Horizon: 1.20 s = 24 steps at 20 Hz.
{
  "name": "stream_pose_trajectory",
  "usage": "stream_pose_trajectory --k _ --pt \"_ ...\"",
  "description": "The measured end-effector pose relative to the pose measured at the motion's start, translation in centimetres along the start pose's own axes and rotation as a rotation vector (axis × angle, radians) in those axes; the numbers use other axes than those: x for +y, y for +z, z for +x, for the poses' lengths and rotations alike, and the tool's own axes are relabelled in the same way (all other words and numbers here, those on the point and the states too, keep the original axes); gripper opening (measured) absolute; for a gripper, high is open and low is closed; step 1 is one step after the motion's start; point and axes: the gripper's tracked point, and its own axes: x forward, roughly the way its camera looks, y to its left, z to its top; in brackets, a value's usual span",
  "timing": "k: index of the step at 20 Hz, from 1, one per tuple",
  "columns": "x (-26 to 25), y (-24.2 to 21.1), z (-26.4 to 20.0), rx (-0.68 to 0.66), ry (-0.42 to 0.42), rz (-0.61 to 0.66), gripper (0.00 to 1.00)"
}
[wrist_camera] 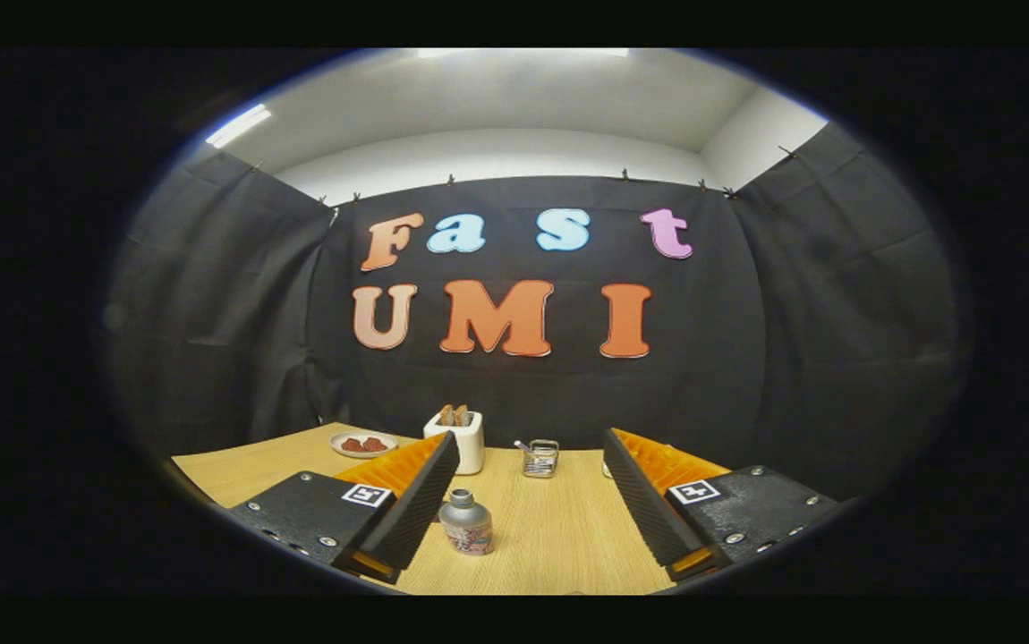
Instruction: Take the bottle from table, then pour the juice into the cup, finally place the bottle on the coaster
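A small silver bottle (pixel 466 523) with a colourful label stands upright on the wooden table (pixel 559 528). It shows between the two fingers, close to the left finger (pixel 412 510) and well apart from the right finger (pixel 649 510). My gripper (pixel 531 447) is open wide and holds nothing. A sliver of a pale object (pixel 606 467) peeks out behind the right fingertip; what it is I cannot tell.
Beyond the fingers, at the table's far edge, stand a white toaster with bread (pixel 459 440), a small plate of brown pieces (pixel 362 444) to its left and a wire holder (pixel 540 458) to its right. Black cloth walls close the booth.
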Motion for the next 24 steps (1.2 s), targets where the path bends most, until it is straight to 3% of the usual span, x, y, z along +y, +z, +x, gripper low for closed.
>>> stream_pose_trajectory --k 14,24 --pt "1.3 -3.1 0.5 0.054 0.049 0.031 0.97" --pt "4.0 -10.4 2.2 0.174 0.123 0.069 0.97"
